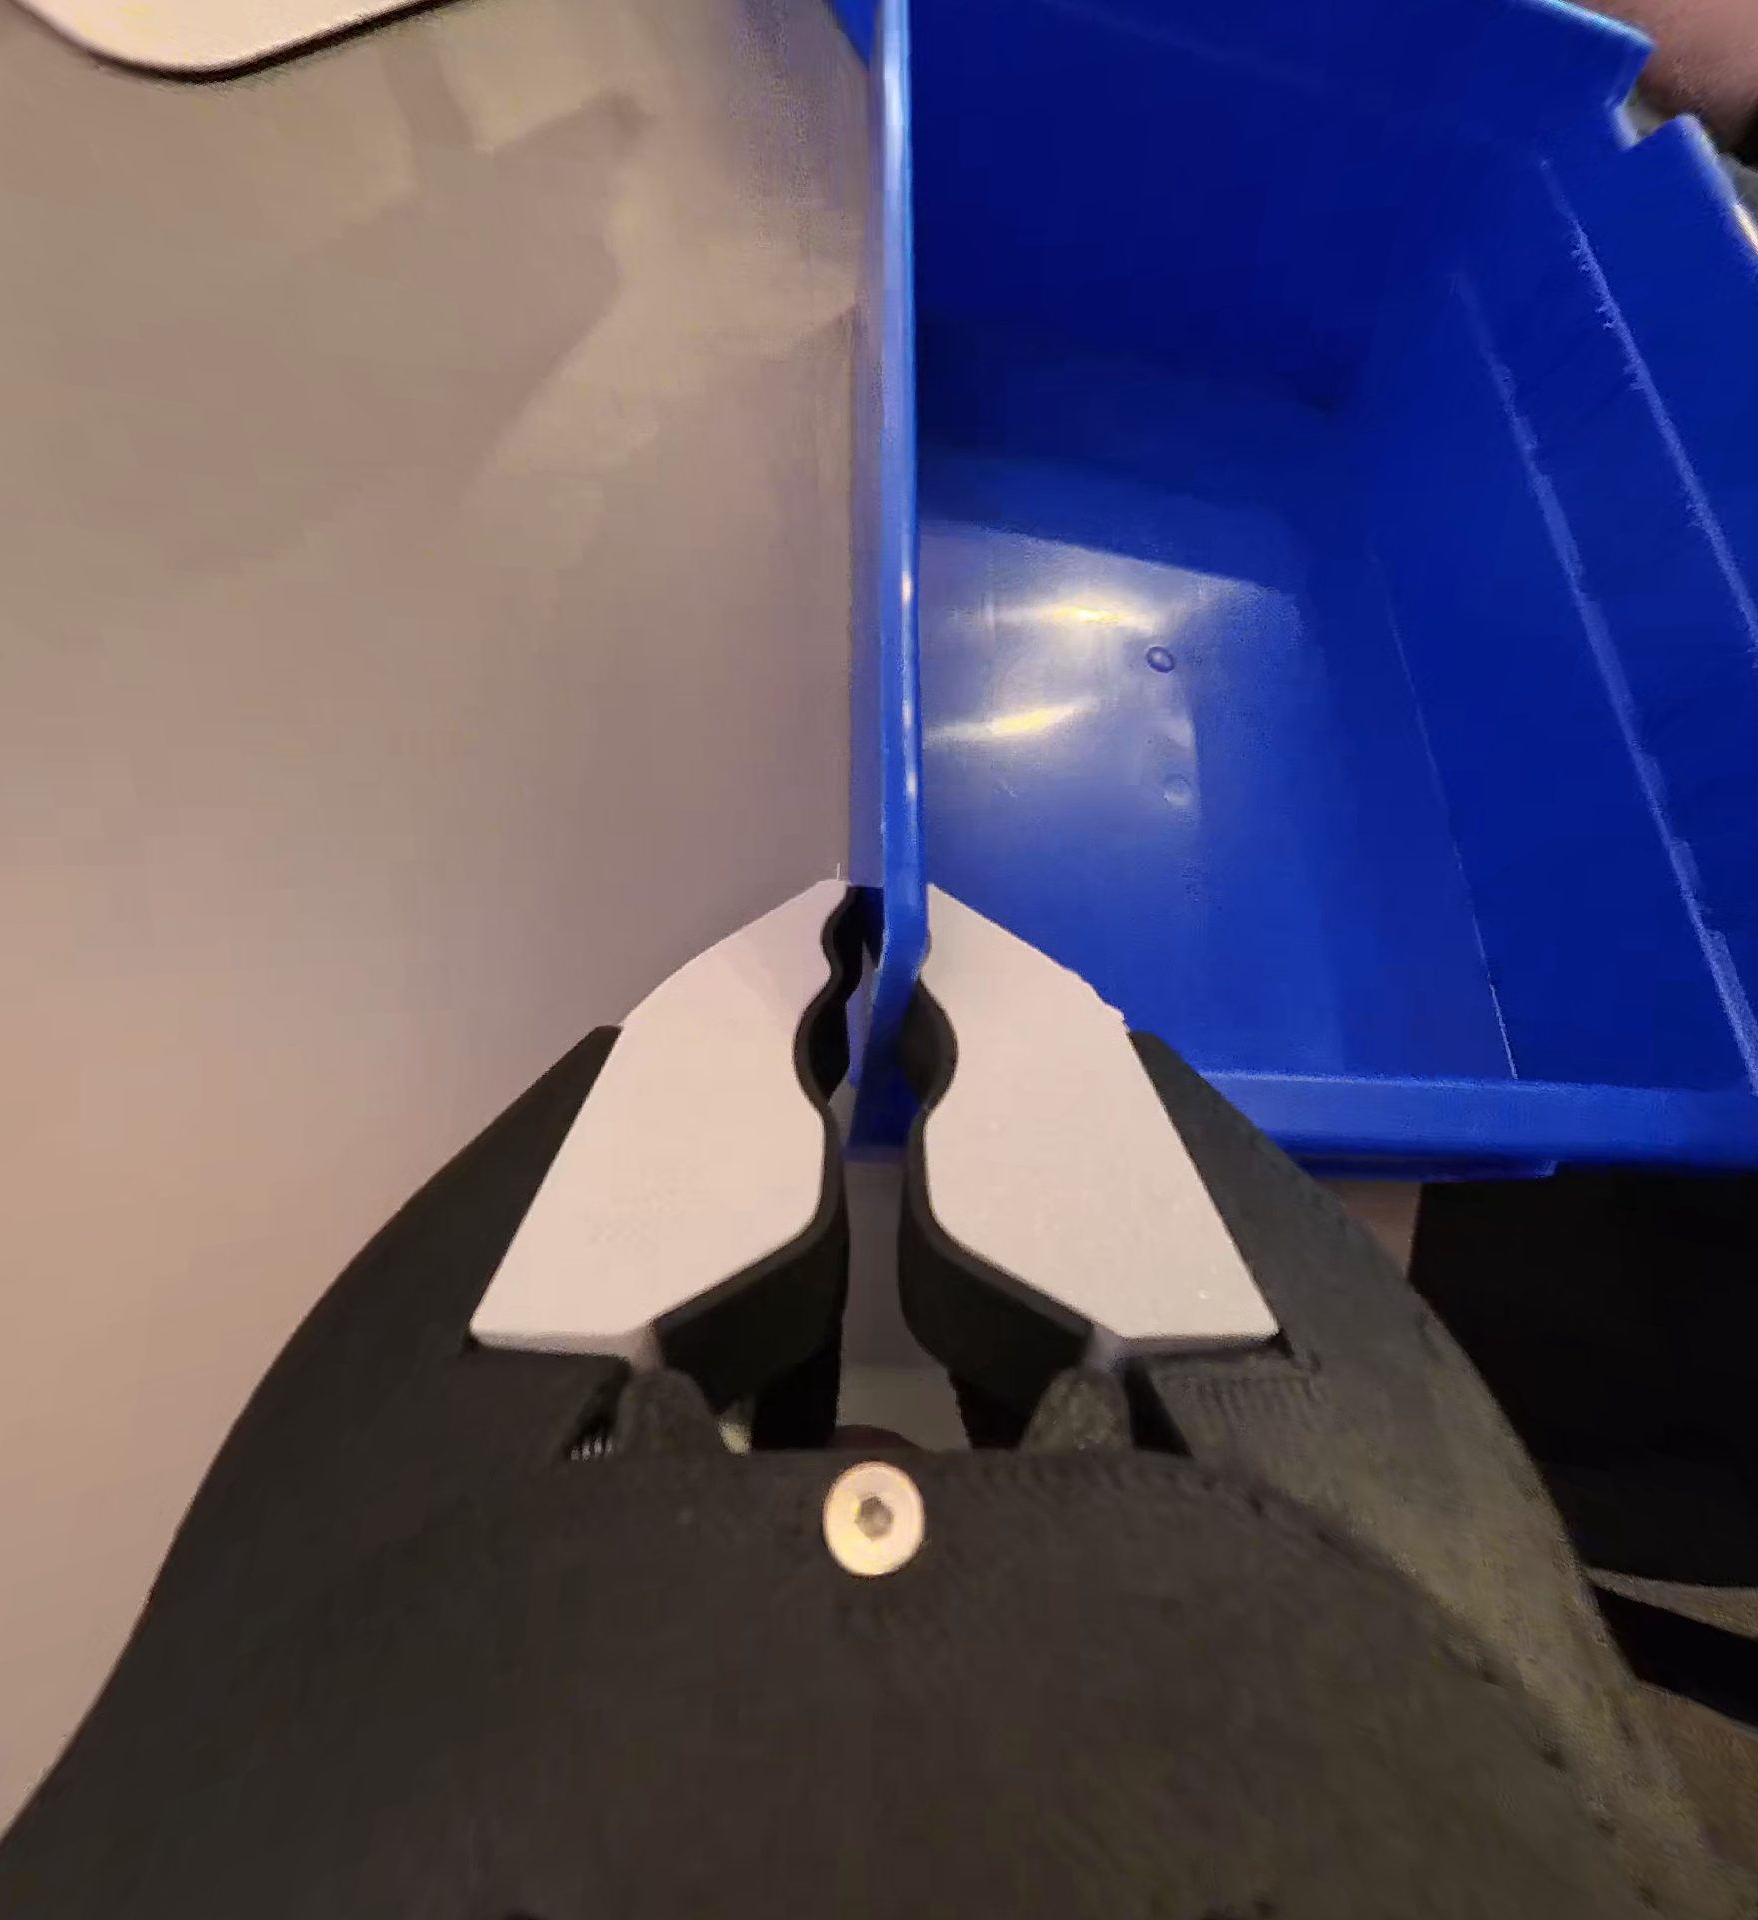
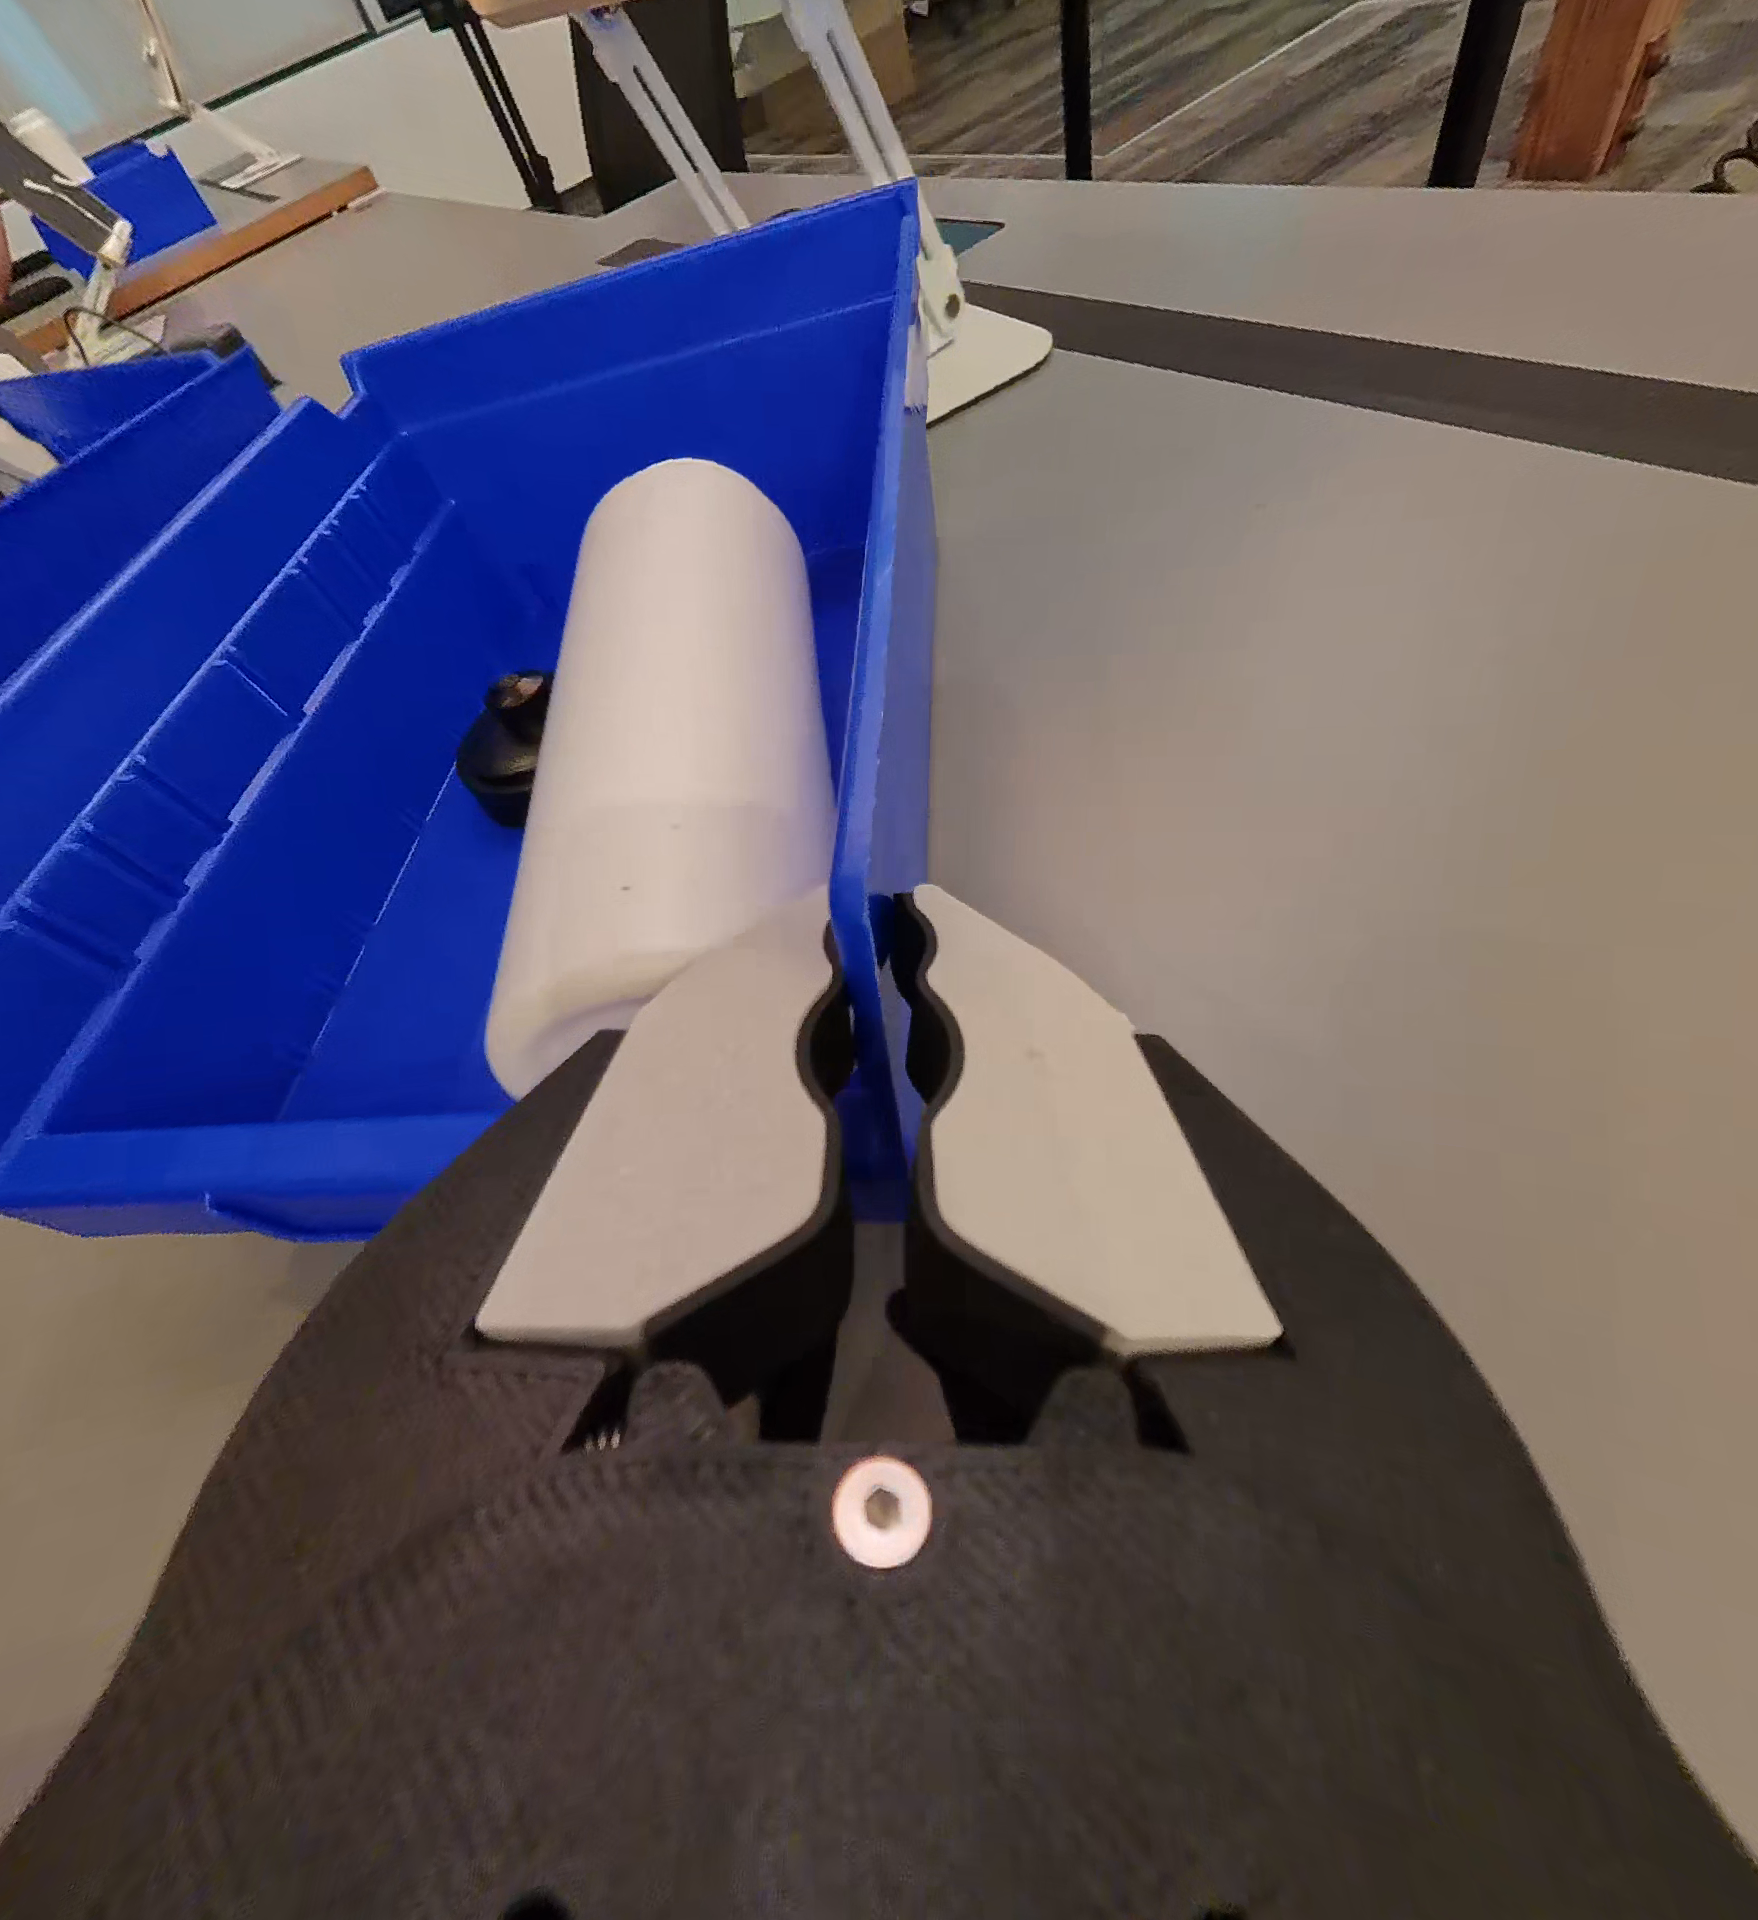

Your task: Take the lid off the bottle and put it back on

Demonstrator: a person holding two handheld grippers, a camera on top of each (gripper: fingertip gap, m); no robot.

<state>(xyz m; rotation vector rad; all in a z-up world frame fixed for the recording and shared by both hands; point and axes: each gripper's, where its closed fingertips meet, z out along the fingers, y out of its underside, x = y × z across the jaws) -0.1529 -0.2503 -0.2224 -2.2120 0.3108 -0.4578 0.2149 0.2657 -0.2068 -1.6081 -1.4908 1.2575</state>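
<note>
A white bottle (image 2: 677, 707) lies on its side in a blue bin (image 2: 646, 343), against the bin's right wall. A black lid (image 2: 506, 738) lies loose on the bin floor to the left of the bottle. My right gripper (image 2: 875, 914) is shut on that right wall near the front corner, one finger inside the bin and one outside. My left gripper (image 1: 880, 904) is shut on the left wall of a blue bin (image 1: 1374, 623) whose inside shows empty in the left wrist view. I cannot tell whether this is a separate bin.
A second blue bin (image 2: 106, 499) stands to the left of the one with the bottle, and another (image 2: 148, 203) farther back. A white stand base (image 2: 989, 358) and a dark strip (image 2: 1477, 384) lie on the grey table. A white base edge (image 1: 210, 31) shows at the top left.
</note>
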